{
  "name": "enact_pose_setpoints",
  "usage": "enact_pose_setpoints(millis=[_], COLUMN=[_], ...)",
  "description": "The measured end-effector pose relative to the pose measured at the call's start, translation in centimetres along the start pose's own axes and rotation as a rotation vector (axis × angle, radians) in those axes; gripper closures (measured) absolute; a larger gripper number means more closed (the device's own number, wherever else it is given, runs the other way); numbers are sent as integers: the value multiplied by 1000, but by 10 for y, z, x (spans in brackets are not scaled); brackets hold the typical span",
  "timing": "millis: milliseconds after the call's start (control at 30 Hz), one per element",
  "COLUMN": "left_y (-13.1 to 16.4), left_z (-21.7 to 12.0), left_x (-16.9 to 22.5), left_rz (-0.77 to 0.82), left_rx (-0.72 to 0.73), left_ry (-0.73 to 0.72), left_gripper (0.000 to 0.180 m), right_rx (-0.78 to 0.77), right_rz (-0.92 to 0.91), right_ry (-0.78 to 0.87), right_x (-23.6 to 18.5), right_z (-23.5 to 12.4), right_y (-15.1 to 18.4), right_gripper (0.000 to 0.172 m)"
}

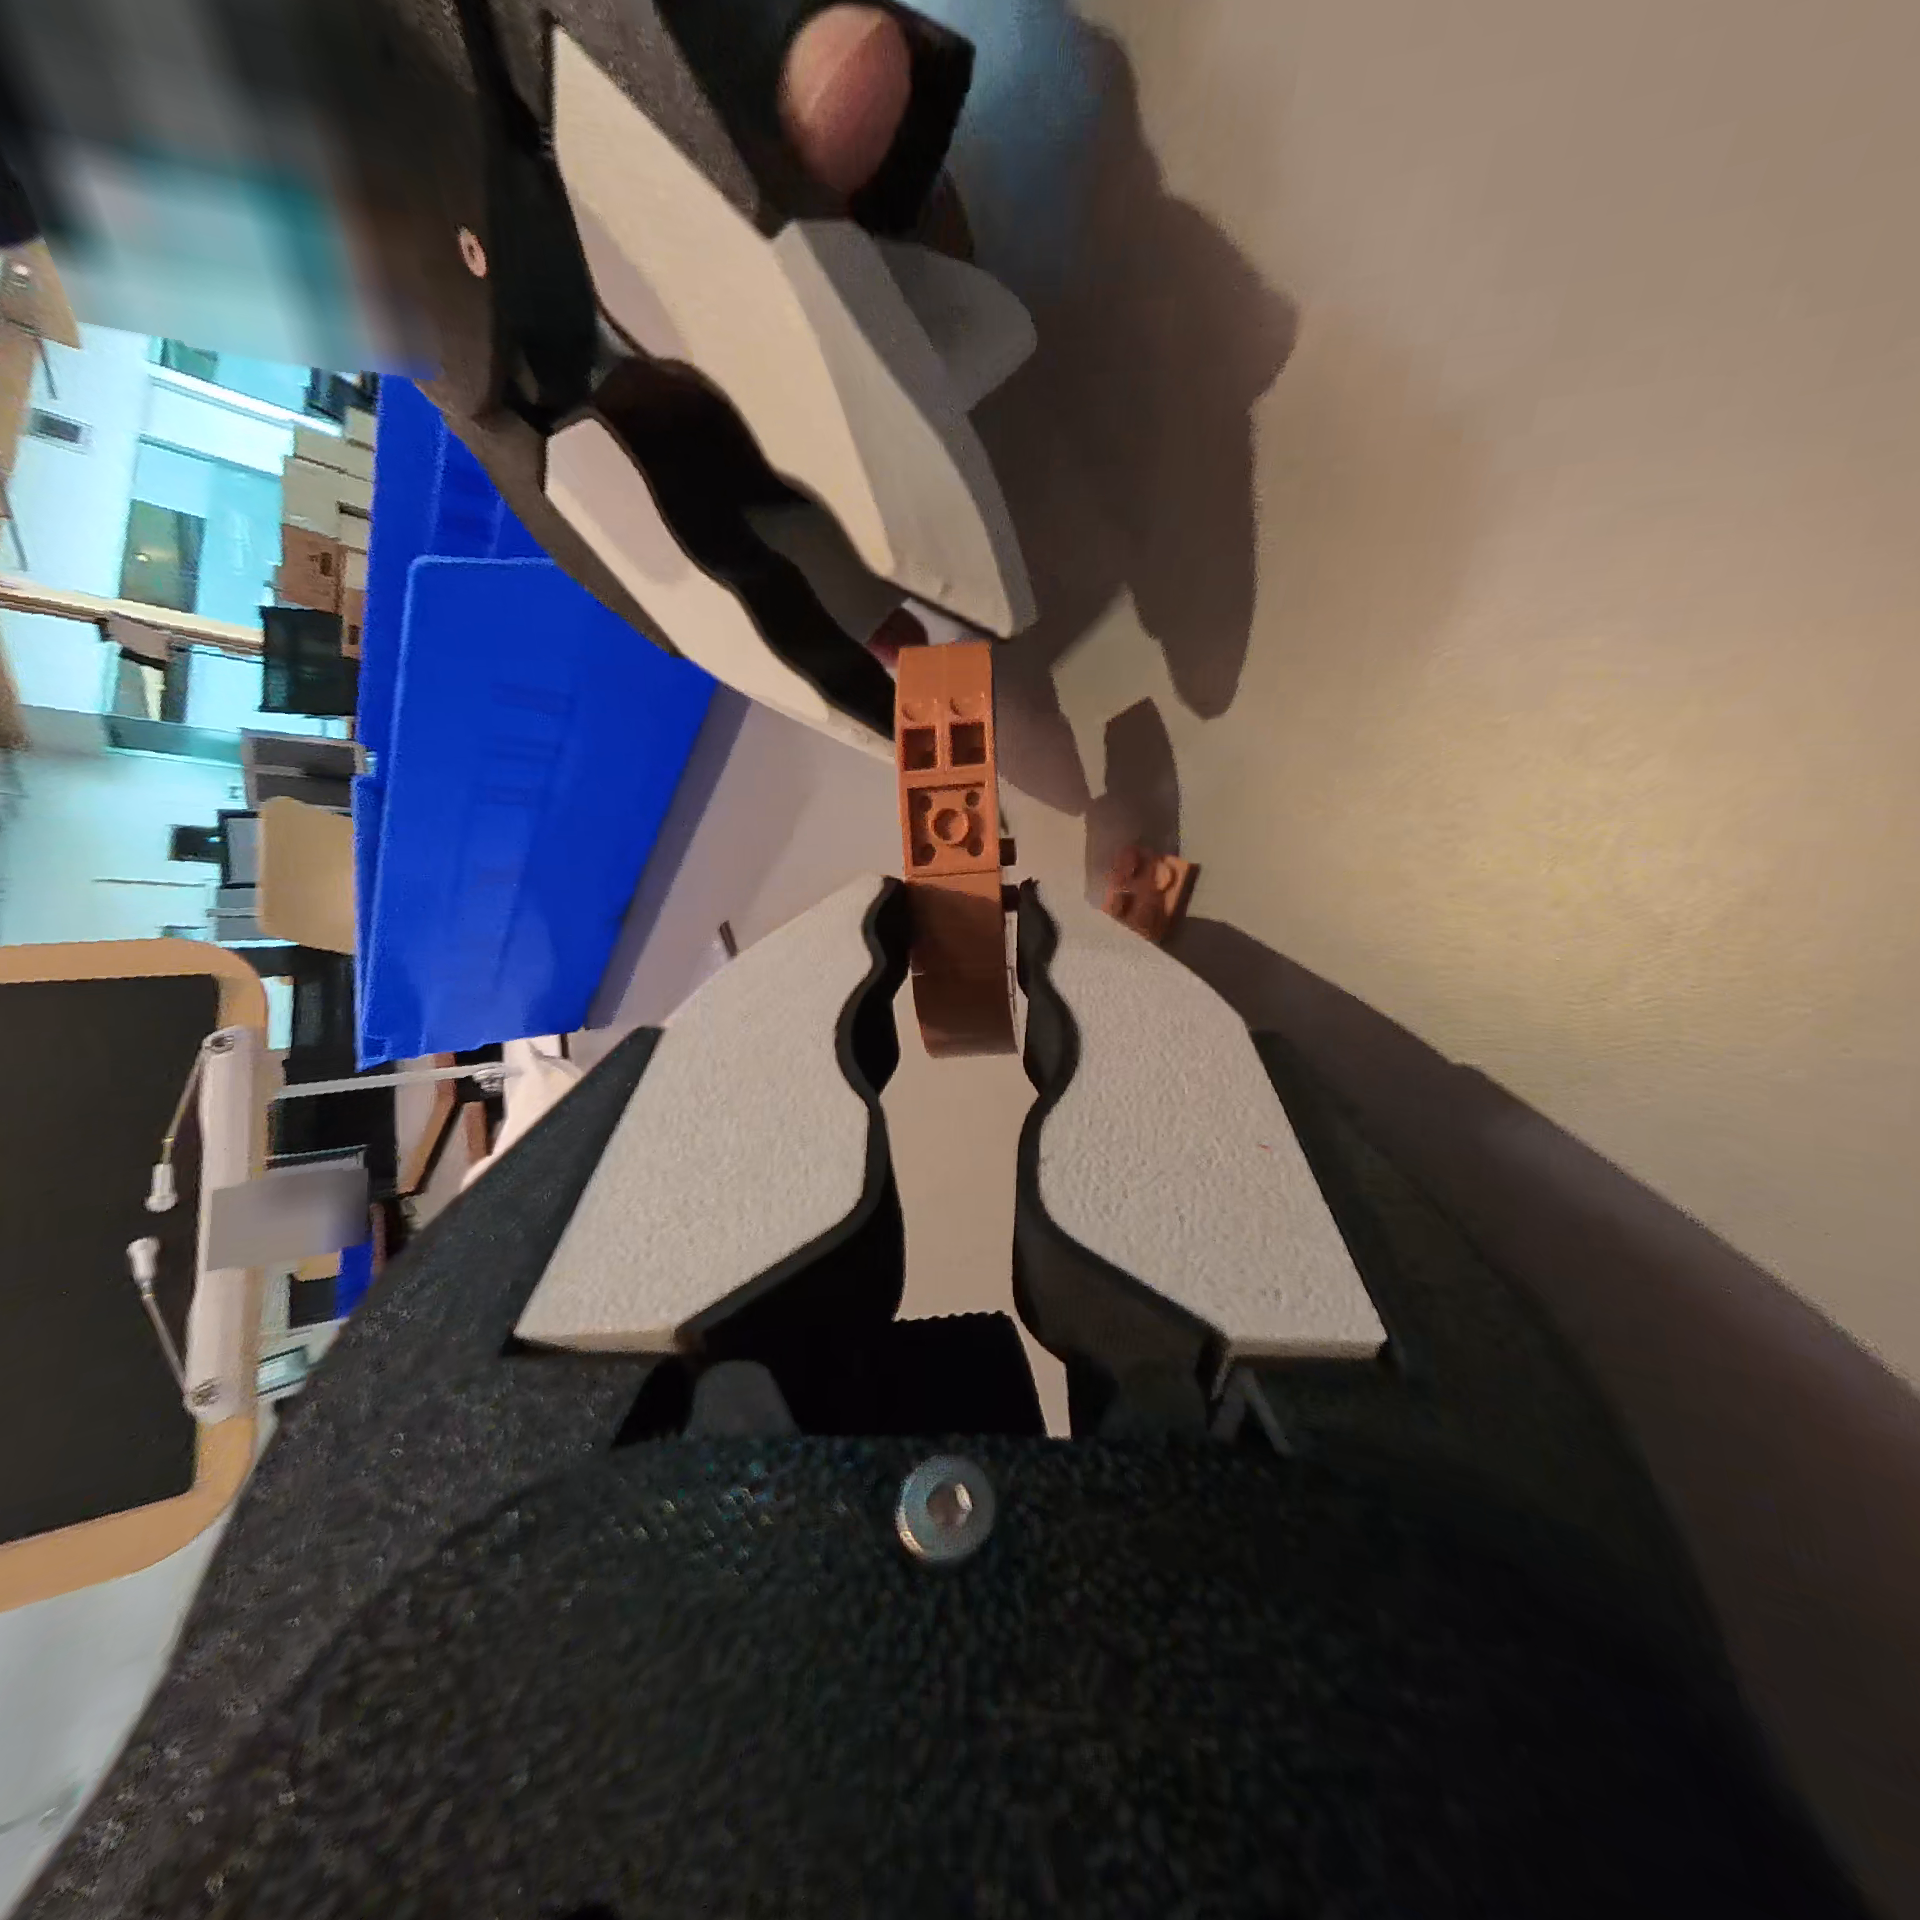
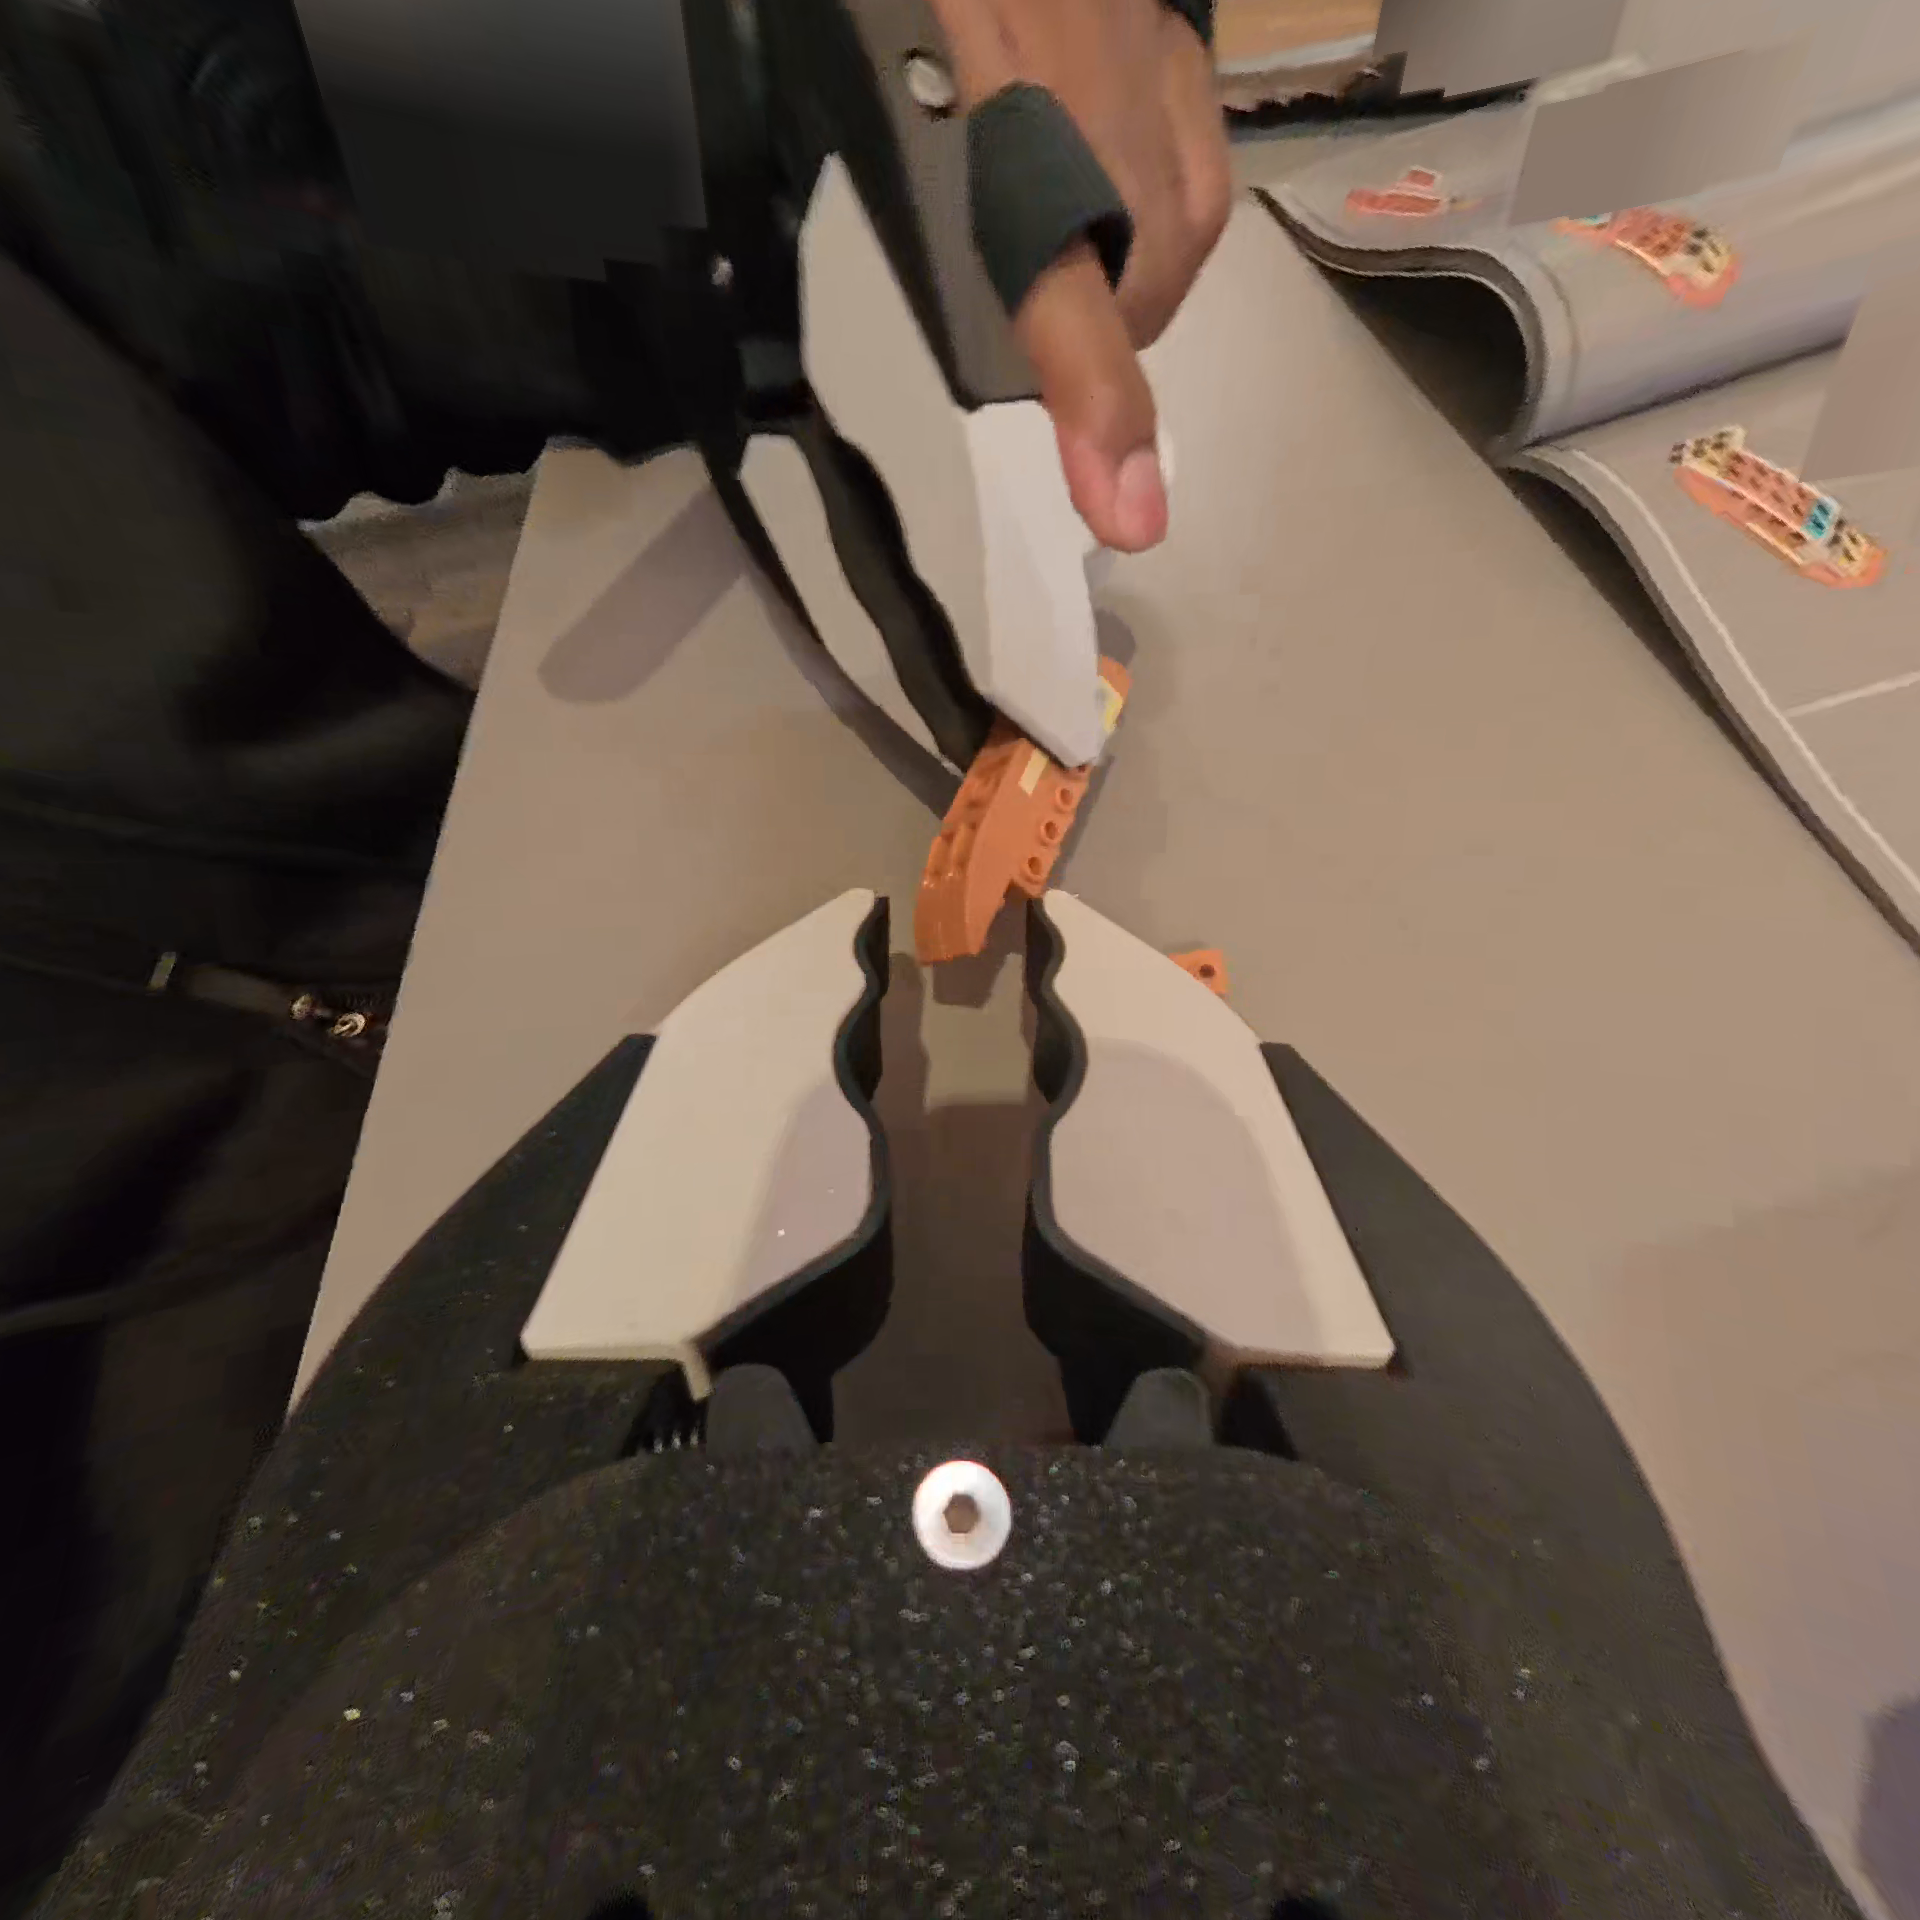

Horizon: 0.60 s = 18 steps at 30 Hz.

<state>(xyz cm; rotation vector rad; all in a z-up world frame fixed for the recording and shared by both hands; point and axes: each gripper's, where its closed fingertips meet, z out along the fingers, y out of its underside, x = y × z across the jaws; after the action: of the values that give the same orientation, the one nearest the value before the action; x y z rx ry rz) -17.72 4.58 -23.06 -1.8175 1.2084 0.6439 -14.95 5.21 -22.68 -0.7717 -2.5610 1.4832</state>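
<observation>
Left gripper clamps the orange brick assembly; right gripper, jaws narrow, isn't gripping it. A bump could knock it loose.

brick assembly: orange-brown plastic, glossy
fingers: pale grainy matt plastic
table: smooth matt grey

left gripper: jaws clamped on orange brick assembly | right gripper: jaws parted, tips at the assembly's other end, no press
</observation>
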Motion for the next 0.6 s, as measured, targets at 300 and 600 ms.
enact_pose_setpoints(millis=[300, 600], left_y=[12, 33], left_z=[7, 2], left_x=[-9, -15], left_rz=[27, -436], left_rx=[-48, -67], left_ry=[-83, 37], left_gripper=[161, 154], right_rx=[-62, -308], right_rz=[-78, -673], right_ry=[243, 624], right_x=[25, 42], right_z=[0, -4], right_y=[4, 10], right_gripper=[157, 161])
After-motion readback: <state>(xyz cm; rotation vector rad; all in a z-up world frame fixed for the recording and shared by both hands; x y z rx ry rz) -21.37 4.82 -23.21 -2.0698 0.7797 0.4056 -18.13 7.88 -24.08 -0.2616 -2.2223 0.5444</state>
